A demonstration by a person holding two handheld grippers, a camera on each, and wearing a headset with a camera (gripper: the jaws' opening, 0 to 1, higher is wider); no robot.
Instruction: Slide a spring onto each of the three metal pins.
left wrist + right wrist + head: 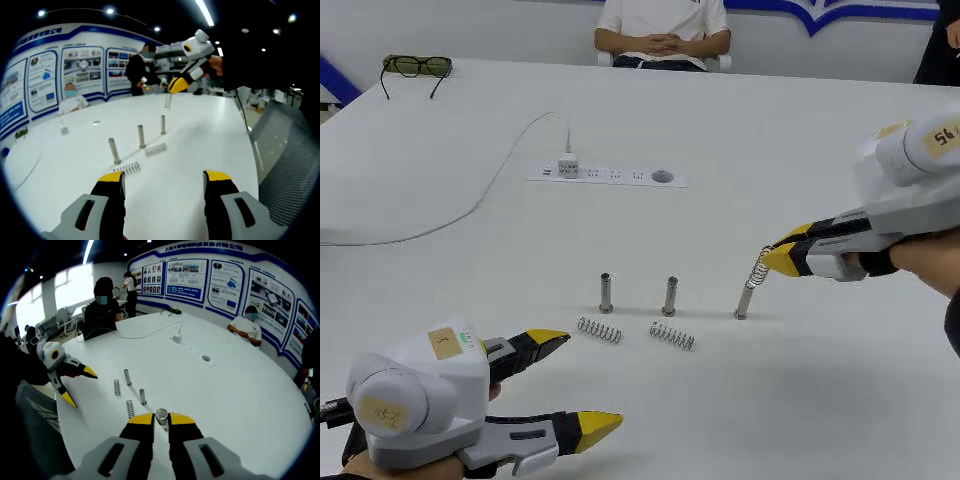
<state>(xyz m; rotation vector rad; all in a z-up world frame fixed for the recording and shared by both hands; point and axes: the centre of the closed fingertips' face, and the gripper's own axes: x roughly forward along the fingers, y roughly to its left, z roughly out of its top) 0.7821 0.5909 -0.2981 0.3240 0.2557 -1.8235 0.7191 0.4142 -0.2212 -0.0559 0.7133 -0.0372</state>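
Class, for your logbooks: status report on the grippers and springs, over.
Right gripper shut on spring, at top of end pin. Left gripper open, empty. Two loose springs on table. Nothing blocking.

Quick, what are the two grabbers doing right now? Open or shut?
Left gripper: open, holding nothing.
Right gripper: shut on a spring, at the top of a pin.

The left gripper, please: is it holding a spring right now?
No, the left gripper is open with nothing between its jaws; two loose springs lie on the table.
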